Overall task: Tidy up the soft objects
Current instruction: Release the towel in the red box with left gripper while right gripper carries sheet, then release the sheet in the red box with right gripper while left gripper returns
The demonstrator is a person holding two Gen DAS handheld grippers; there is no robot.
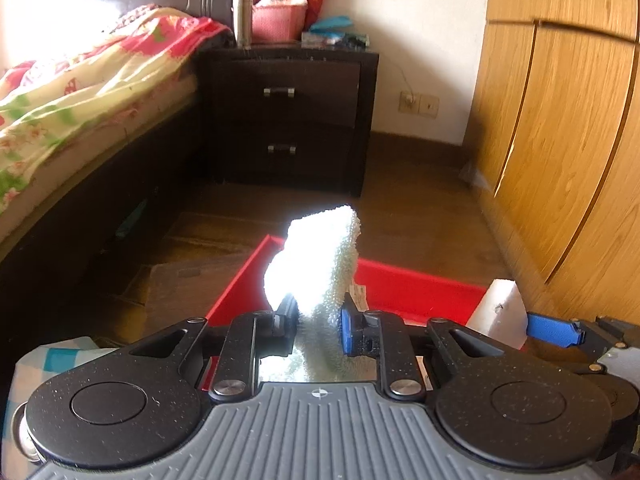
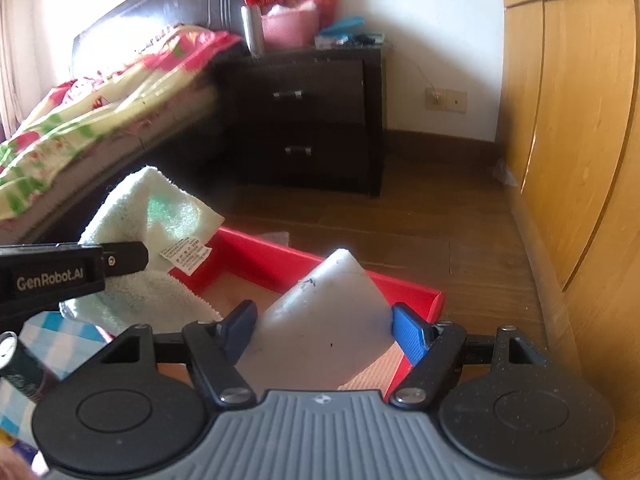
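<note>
Pale green-white towel (image 2: 148,216), white foam block (image 2: 324,320), red tray (image 2: 400,288); at ten o'clock, floral red-green-cream bedspread (image 1: 80,92).

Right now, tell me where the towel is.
The pale green towel is pinched in the left gripper, held up over the left part of the red box; the right wrist view shows it left of the white foam block.

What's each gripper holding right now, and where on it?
Left gripper: the pale green towel, pinched at a bunched fold. Right gripper: the white foam block, jaws on its two opposite sides.
</note>
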